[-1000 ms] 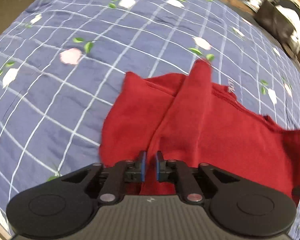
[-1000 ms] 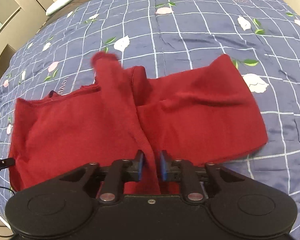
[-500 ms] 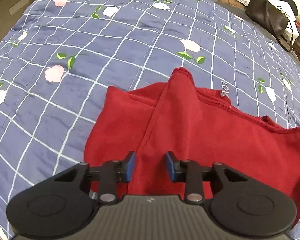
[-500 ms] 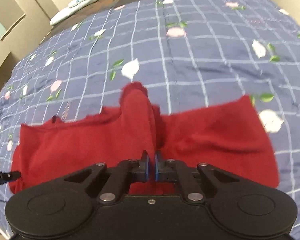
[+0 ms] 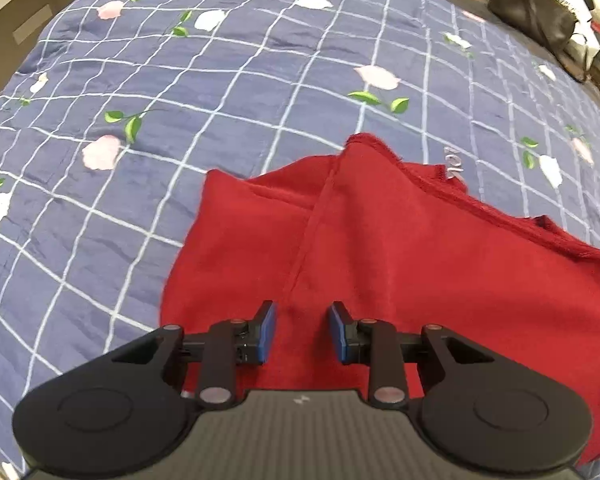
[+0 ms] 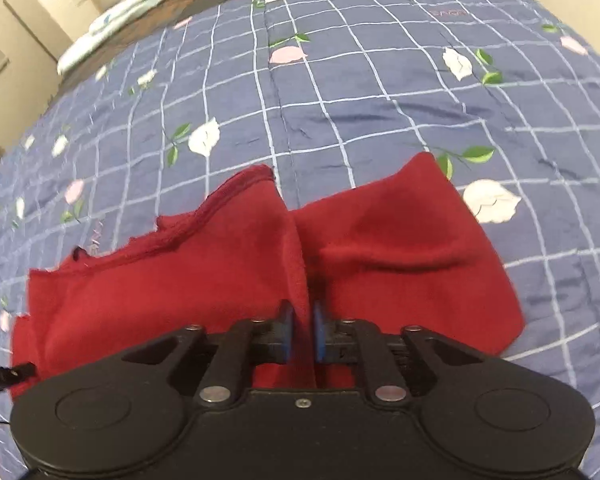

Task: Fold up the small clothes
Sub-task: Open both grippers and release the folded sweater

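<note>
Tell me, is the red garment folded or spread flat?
Partly folded. The red garment has one flap doubled over itself along a diagonal edge, on the quilt.

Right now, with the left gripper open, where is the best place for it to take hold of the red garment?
Probably the raised fold ridge of the red garment, straight ahead of the open left gripper. It stands proud of the blanket, so come low along the ridge, one finger either side.
</note>
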`<state>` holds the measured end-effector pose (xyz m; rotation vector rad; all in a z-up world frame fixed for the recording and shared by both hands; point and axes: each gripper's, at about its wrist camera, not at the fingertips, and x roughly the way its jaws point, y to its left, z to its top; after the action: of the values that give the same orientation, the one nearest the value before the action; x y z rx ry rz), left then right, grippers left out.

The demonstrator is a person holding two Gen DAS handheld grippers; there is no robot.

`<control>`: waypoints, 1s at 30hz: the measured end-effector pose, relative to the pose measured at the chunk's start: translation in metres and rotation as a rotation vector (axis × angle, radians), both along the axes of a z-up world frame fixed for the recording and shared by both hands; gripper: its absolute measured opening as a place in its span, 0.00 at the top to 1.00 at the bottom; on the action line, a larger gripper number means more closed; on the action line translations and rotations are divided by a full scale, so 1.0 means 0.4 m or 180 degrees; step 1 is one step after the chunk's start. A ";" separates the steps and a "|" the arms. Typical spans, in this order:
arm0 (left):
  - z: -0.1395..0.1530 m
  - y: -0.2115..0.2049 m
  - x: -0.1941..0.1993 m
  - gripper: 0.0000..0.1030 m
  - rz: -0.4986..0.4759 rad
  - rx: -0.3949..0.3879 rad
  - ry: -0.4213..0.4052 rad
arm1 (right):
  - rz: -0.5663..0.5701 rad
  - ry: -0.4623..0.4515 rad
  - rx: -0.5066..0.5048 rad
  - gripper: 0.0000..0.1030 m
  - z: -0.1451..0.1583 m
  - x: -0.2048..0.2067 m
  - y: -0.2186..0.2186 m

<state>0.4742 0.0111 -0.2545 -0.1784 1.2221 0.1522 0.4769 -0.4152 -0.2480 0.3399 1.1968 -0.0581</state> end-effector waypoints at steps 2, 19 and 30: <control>0.001 0.008 0.000 0.68 0.0061 -0.0001 0.0032 | 0.0051 0.0035 -0.0165 0.63 0.006 0.002 0.013; 0.062 0.043 -0.113 0.09 0.0371 0.0145 0.0208 | 0.0570 0.0121 -0.1457 0.01 -0.036 -0.137 0.108; 0.156 0.070 -0.174 0.02 0.0261 0.0378 0.0171 | 0.0274 0.0379 -0.1445 0.01 -0.057 -0.198 0.095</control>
<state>0.4047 0.0392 -0.1920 -0.1217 1.2559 0.3017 0.3978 -0.3771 -0.2709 -0.1150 1.2756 -0.2735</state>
